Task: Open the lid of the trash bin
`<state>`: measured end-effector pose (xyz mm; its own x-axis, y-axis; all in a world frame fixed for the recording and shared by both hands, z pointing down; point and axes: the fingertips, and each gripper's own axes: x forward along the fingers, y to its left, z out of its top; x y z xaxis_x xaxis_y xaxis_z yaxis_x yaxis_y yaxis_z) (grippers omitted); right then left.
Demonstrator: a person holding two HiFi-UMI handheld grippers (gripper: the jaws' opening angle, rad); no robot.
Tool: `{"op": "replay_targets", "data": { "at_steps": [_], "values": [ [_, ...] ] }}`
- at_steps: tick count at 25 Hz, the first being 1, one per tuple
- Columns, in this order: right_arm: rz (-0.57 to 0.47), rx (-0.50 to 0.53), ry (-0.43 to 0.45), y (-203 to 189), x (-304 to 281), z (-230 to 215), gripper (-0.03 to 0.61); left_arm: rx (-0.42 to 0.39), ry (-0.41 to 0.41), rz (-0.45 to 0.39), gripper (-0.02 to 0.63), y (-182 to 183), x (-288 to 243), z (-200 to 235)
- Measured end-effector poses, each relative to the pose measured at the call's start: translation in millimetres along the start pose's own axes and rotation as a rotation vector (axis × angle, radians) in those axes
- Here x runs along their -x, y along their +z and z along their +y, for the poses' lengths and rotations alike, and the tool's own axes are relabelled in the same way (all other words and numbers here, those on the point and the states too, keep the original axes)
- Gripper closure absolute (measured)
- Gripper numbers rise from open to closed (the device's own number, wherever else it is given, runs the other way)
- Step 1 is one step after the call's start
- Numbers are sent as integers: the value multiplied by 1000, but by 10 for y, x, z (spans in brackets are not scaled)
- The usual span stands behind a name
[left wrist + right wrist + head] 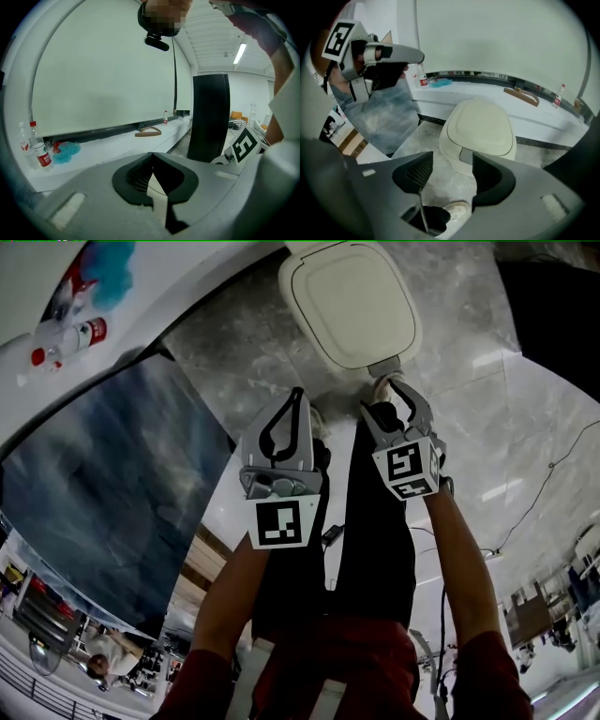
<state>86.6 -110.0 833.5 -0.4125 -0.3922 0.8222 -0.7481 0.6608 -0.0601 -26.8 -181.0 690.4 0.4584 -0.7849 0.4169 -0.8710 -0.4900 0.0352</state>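
a: just ahead of the right tongs, past a shoe on the marble floor: trash bin, cream, upright, lid down flat. not yet opened, so barely begun by the look of it.

b: any guess at how to handle it?

a: probably thin moulded plastic, light and fairly stiff. smooth too, so likely slippery under the pads, and apt to skate on polished stone if shoved sideways. nearest the jaws, a grey tab at the lid's front edge. best guess a press latch or a lift lip, so the spot to go for, with a push straight down or a hook under it. farther on, the broad lid panel, nothing there to pinch. farthest, presumably the hinge, on the side away from the tongs, though not visible enough to confirm.

b: and the tongs themselves?

a: right tongs spread wide, aimed steeply down at that tab. nothing between the pads, touching nothing as far as visible, tab framed in the gap but beyond the tips. left tongs just to the left of the right pair, aimed more level, past the bin toward a white ledge with bottles. pads together at the tips, gripping nothing, bin outside the left gripper view.
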Motion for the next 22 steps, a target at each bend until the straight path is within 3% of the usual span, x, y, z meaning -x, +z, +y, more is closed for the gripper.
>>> {"op": "replay_targets", "data": {
  "at_steps": [4,8,22],
  "values": [
    [70,111,10,-116,-157,25,323,9,15,3,608,-51,-17,84],
    [105,158,8,-181,-233,8,322,13,26,0,607,-79,-21,131],
    [124,117,-30,-244,-325,-30,314,16,33,15,609,-168,-16,173]
  ]
}}
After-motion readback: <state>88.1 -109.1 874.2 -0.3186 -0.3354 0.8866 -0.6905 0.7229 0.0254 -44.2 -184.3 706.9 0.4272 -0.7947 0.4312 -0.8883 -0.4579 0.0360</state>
